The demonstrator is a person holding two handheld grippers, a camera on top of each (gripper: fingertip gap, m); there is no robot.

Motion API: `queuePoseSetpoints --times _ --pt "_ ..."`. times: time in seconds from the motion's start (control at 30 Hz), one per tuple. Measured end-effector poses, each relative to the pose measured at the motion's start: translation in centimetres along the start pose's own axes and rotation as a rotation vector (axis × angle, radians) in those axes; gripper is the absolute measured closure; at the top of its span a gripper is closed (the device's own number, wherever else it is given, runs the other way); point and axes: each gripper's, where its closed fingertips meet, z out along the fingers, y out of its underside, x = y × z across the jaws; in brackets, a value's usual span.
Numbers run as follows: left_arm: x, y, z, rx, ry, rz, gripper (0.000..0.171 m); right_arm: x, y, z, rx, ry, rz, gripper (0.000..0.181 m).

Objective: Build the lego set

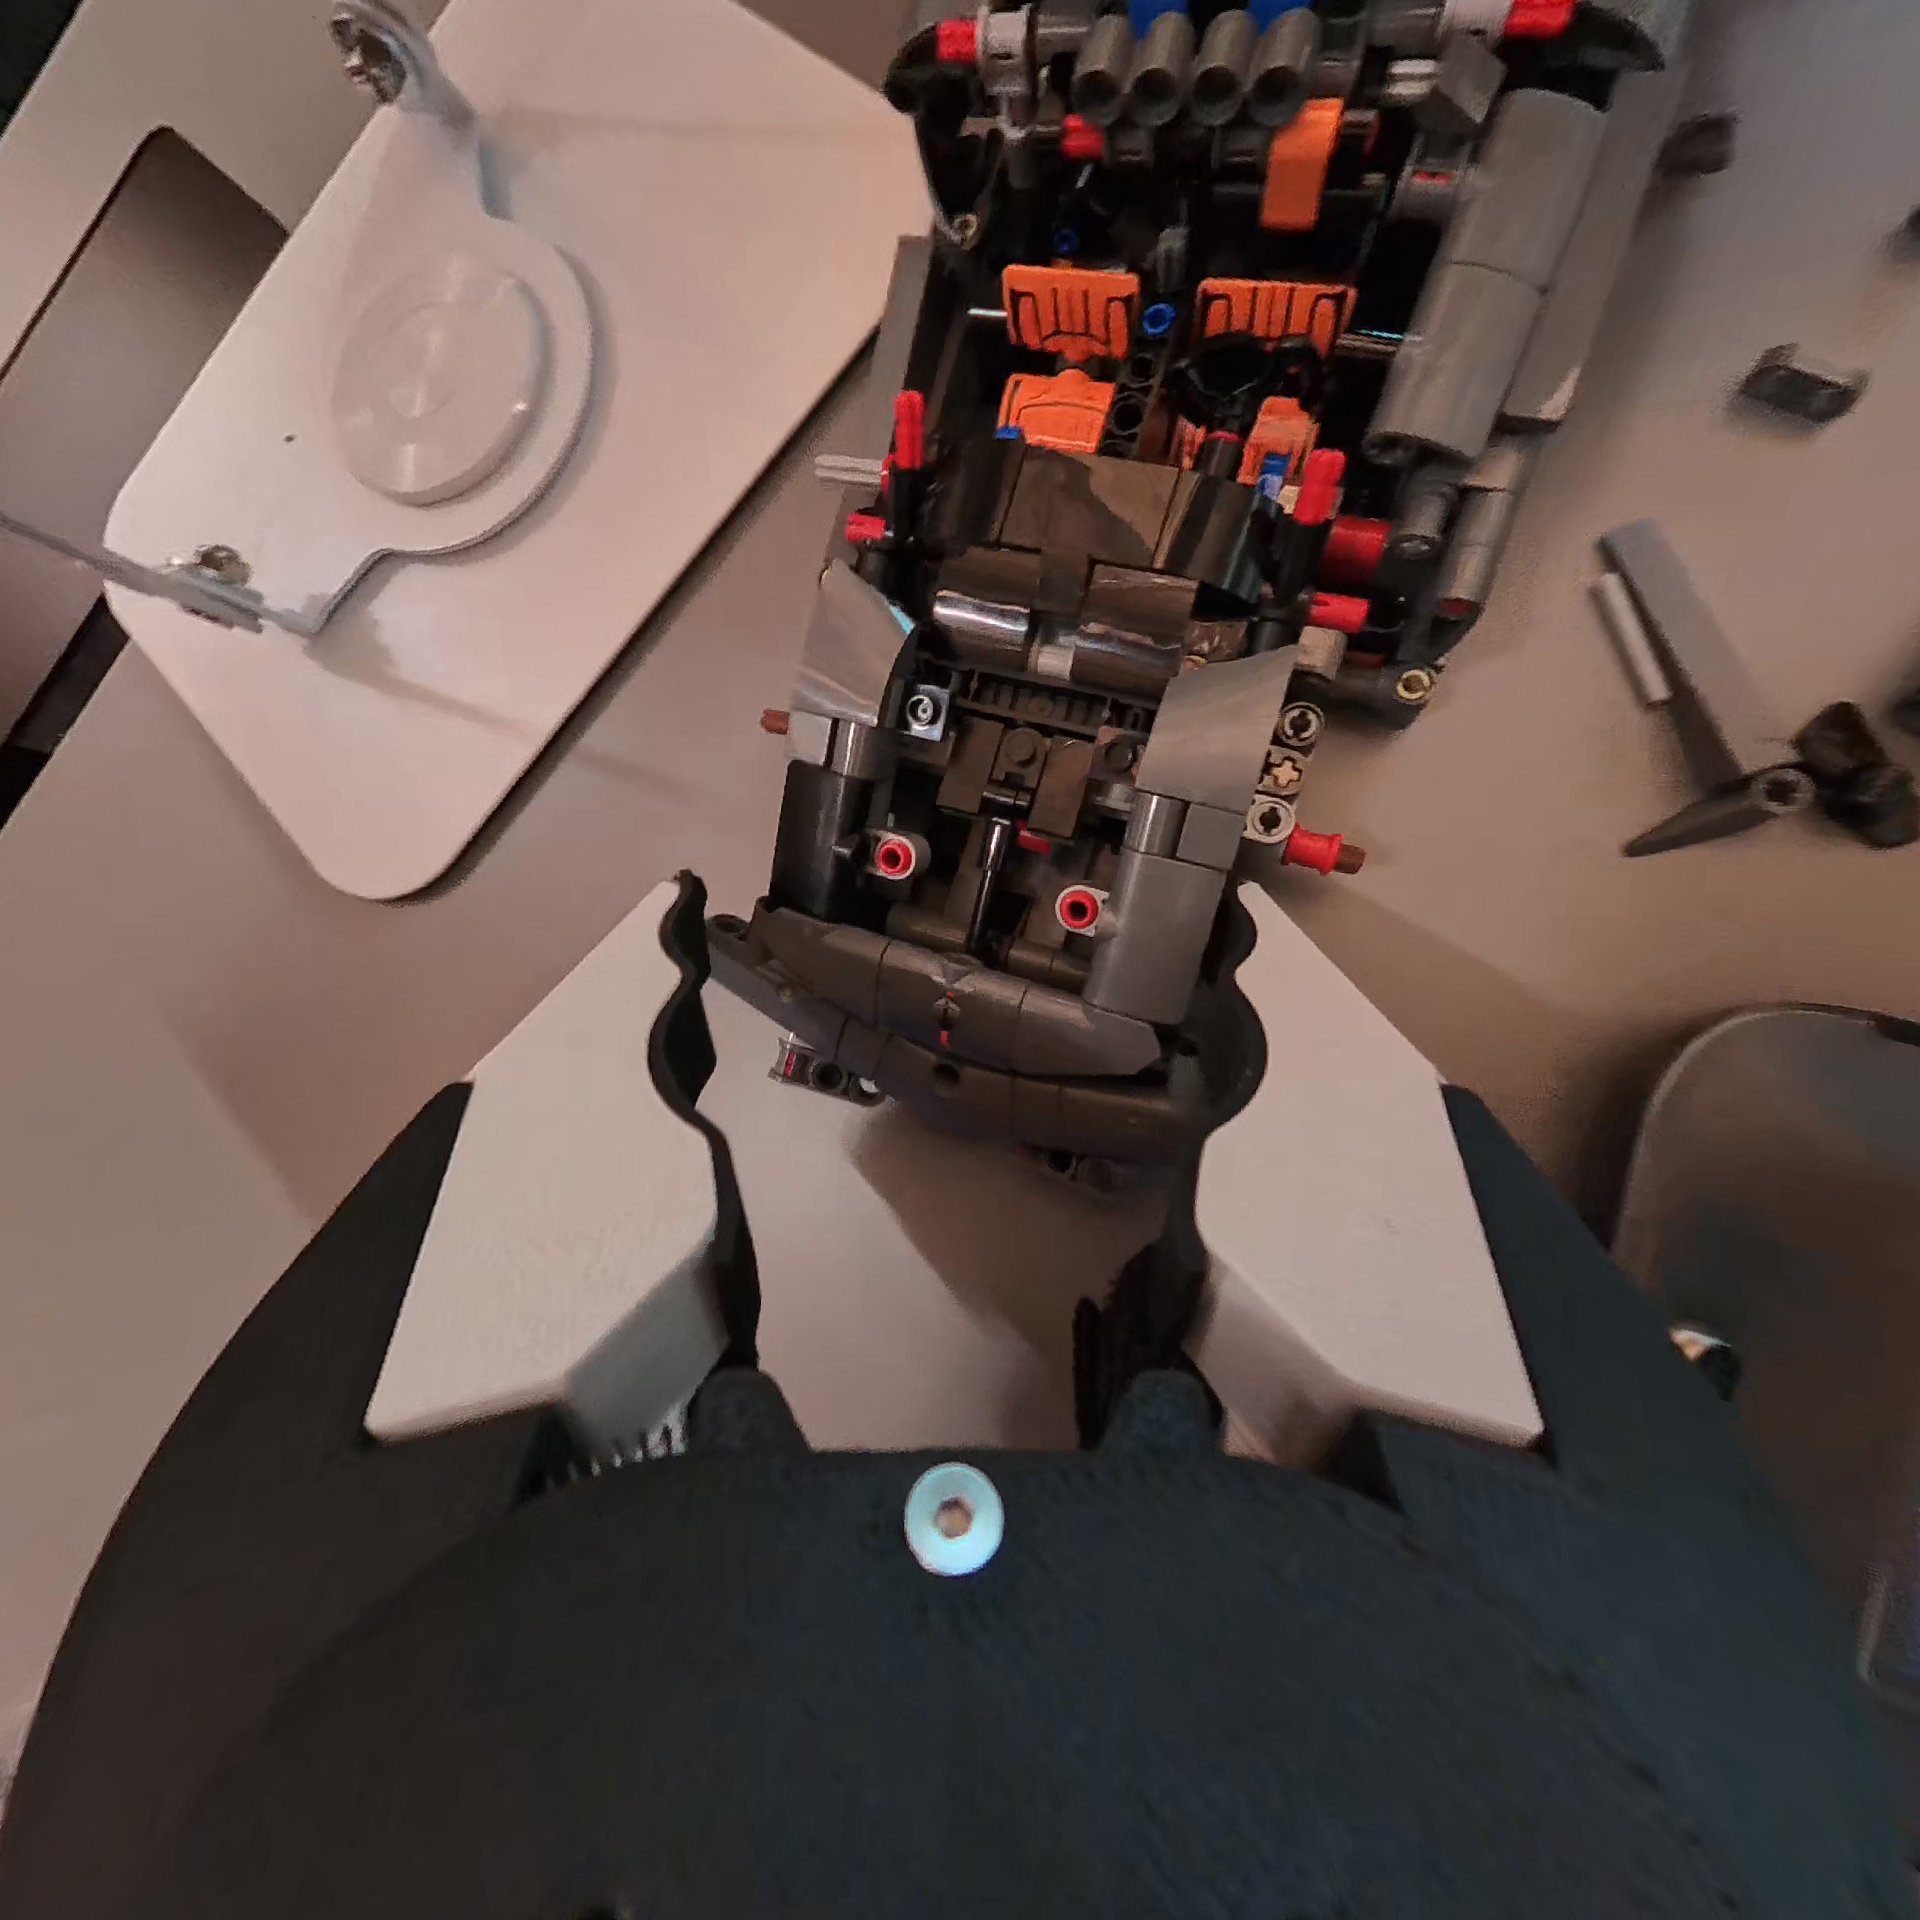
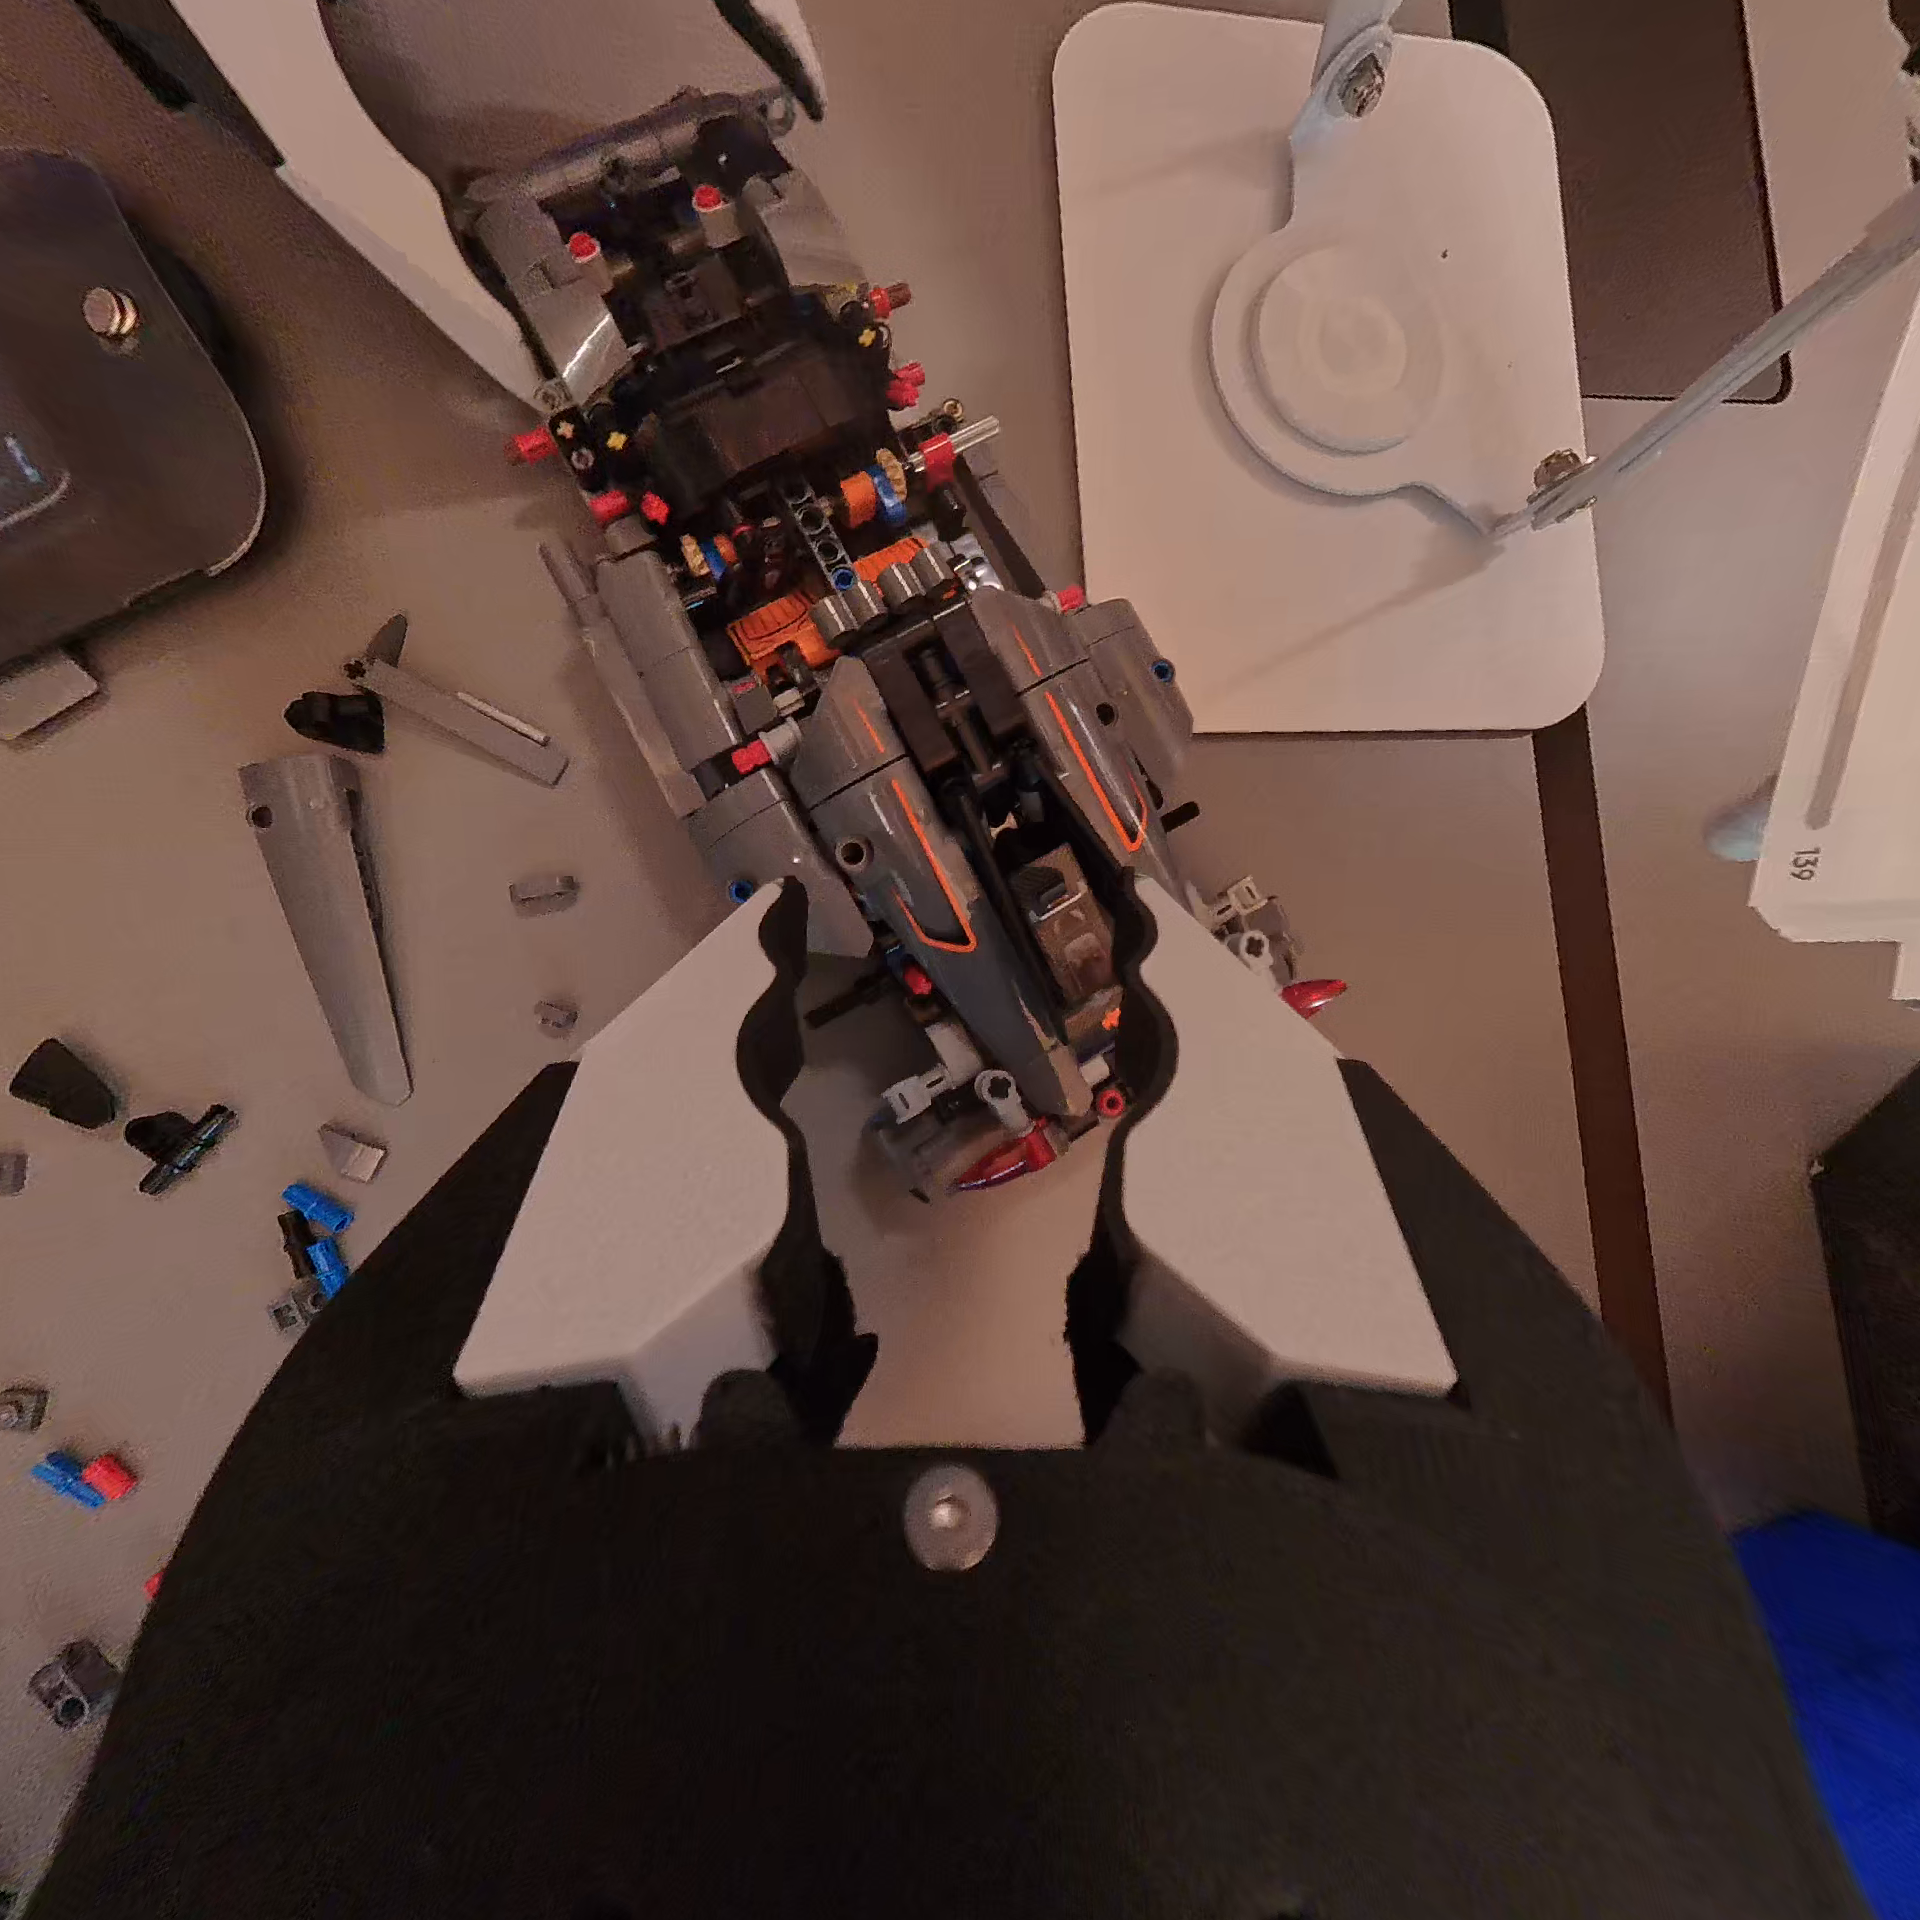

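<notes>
Both tools [image 1: 961, 925] [image 2: 961, 935] around lego car [image 1: 1091, 582].

Lego car [image 2: 831, 665]: grey and black, orange stripes, red pins.
Stand base [image 2: 1340, 540]: white.
Loose pins [image 2: 317, 1226]: blue.

Count, right wrist view: one partly built grey-and-orange lego car [image 2: 831, 582] on the desk [image 2: 1351, 935]. Two claws grip it, right claw [image 2: 956, 997] at one end, left claw [image 2: 540, 156] at the other. One long grey tapered panel [image 2: 322, 914] lies loose. One white stand base [image 2: 1330, 364]. Loose blue pins [image 2: 317, 1226]: at least three; small pieces too blurred to total.
</notes>
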Motion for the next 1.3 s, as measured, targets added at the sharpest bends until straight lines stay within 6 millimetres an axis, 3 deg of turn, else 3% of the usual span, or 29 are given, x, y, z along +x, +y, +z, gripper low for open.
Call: queuePoseSetpoints --times 0.13,0.3,0.43,0.53,0.7,0.97,1.13,1.3 --pt "-0.6 0.1 -0.2 -0.017 -0.012 0.019 0.077 0.0 -0.2 0.0 0.009 0.003 -0.001 0.123" --pt "-0.3 -0.8 -2.2 0.040 -0.048 0.019 0.078 0.0 -0.6 -0.1 0.031 0.000 0.007 0.123" --pt "3.0 -3.8 -3.2 0.129 -0.020 0.120 0.095 0.1 -0.5 0.1 0.032 0.000 0.020 0.124" --pt "6.1 -5.8 -2.4 0.151 0.035 0.194 0.103 0.0 -0.4 0.4 0.030 -0.004 0.022 0.124" --pt "8.1 -7.7 -0.4 0.124 0.044 0.280 0.110 -0.2 -0.6 0.4 0.034 -0.002 0.015 0.125" --pt "8.2 -8.3 1.3 0.058 0.029 0.311 0.133 -0.4 -0.7 0.6 0.037 -0.006 0.004 0.128" --pt "7.6 -8.4 1.3 0.055 0.012 0.286 0.147 -0.4 -0.7 0.6 0.038 -0.008 0.003 0.128" --pt "7.5 -8.3 1.2 0.051 0.027 0.282 0.148 -0.4 -0.6 0.7 0.034 -0.008 0.001 0.128"
